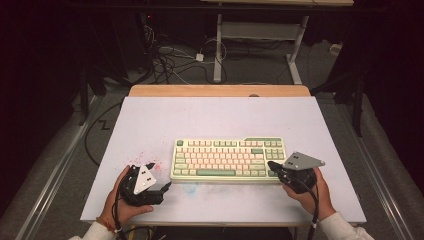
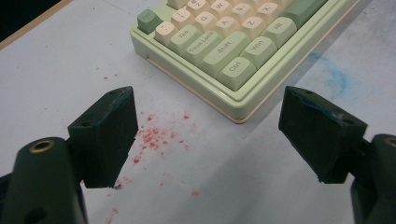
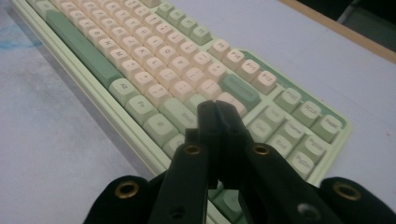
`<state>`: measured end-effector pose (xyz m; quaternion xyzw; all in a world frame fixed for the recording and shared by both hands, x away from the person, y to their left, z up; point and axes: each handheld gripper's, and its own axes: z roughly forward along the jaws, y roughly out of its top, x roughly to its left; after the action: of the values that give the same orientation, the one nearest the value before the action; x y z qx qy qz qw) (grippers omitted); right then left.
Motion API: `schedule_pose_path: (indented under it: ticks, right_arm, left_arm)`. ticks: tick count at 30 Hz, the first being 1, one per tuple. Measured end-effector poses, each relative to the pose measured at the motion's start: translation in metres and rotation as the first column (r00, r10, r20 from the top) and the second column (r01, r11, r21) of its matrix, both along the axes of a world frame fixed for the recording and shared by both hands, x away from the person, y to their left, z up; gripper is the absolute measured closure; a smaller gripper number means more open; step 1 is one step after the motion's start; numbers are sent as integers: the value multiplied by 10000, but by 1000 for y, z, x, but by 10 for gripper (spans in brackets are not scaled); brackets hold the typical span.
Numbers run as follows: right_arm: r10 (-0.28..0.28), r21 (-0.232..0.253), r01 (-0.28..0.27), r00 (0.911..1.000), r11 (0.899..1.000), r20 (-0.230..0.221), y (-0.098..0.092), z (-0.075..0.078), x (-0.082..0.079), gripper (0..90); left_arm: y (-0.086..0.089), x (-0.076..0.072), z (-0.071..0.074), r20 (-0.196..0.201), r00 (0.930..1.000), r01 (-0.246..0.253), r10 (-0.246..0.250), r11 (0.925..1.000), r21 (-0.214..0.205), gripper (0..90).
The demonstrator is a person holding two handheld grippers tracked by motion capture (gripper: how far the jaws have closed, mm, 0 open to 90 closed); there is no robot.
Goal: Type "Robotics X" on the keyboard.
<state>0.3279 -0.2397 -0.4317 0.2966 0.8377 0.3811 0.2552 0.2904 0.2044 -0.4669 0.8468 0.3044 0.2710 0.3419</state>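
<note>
the right tongs (image 3: 215, 109), pressed together with nothing between them, hover over the right end of the keyboard (image 1: 227, 159) at mid-desk (image 1: 150, 120), seemingly about to press a key, needing a careful descent, while the left tongs (image 2: 208, 135) wait apart near its near-left corner.

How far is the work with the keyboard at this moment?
Done: the right gripper has its jaws shut, with nothing between them, over the right end of the keyboard. In hand: its tips point at the keys there. Left: whether a key is pressed I cannot tell; the left gripper waits open beside the keyboard.
</note>
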Motion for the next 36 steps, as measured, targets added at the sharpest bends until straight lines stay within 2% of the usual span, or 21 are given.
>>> schedule_pose_path:
  ticks: [5, 11, 21, 23, 24, 25, 27, 29, 30, 31, 32, 33, 35, 36]
  right_arm:
    - [106, -158, -112, 9993, 9998, -346, 13, -6, 13, 900]
    - [223, -480, -249, 9983, 9985, -536, 25, -14, 22, 900]
    - [193, -737, -245, 9973, 9970, -706, 30, -23, 27, 900]
    - [203, -819, -267, 9968, 9963, -777, 30, -24, 28, 900]
    - [199, -790, -261, 9968, 9965, -776, 31, -25, 27, 900]
    - [207, -765, -267, 9967, 9967, -786, 30, -26, 27, 900]
    - [213, -774, -276, 9965, 9966, -809, 30, -25, 27, 900]
    - [185, -718, -242, 9967, 9971, -794, 30, -26, 27, 900]
    - [185, -718, -242, 9967, 9971, -794, 30, -26, 27, 900]
    - [180, -742, -237, 9970, 9970, -759, 30, -26, 27, 900]
    - [180, -742, -237, 9970, 9970, -759, 30, -26, 27, 900]
    - [170, -739, -226, 9970, 9970, -761, 30, -26, 27, 900]
    - [177, -743, -233, 9971, 9970, -745, 30, -26, 26, 900]
    - [177, -743, -233, 9971, 9970, -745, 30, -26, 26, 900]
  left_arm:
    - [1, 0, 0, -47, 10000, 27, -27, 10000, -18, 185]
    - [0, 0, 0, -114, 9999, 71, -72, 10000, -20, 190]
    - [0, 0, 0, -211, 9997, 118, -120, 9999, -67, 201]
    - [-1, 1, 1, -223, 9997, -115, 116, 9999, 37, 209]
    - [-1, 1, 1, -236, 9996, -182, 180, 9998, -107, 217]
    - [-1, 1, 3, -272, 9994, -211, 208, 9997, -132, 235]
    - [-1, 3, 6, -355, 9985, -436, 426, 9987, -281, 345]
    - [1, 5, 9, -628, 9978, -258, 224, 9982, -545, 519]
    - [0, 7, 10, -747, 9968, -328, 283, 9977, -598, 519]
    - [1, 9, 12, -885, 9959, -248, 183, 9970, -730, 651]
    - [1, 10, 13, -958, 9954, -145, 58, 9959, -897, 651]
    - [0, 11, 15, -987, 9951, -156, 68, 9960, -884, 749]
    - [-1, 15, 17, -1056, 9944, -94, 4, 9963, -854, 818]
    - [-3, 16, 19, -1077, 9942, -34, -52, 9969, -792, 818]
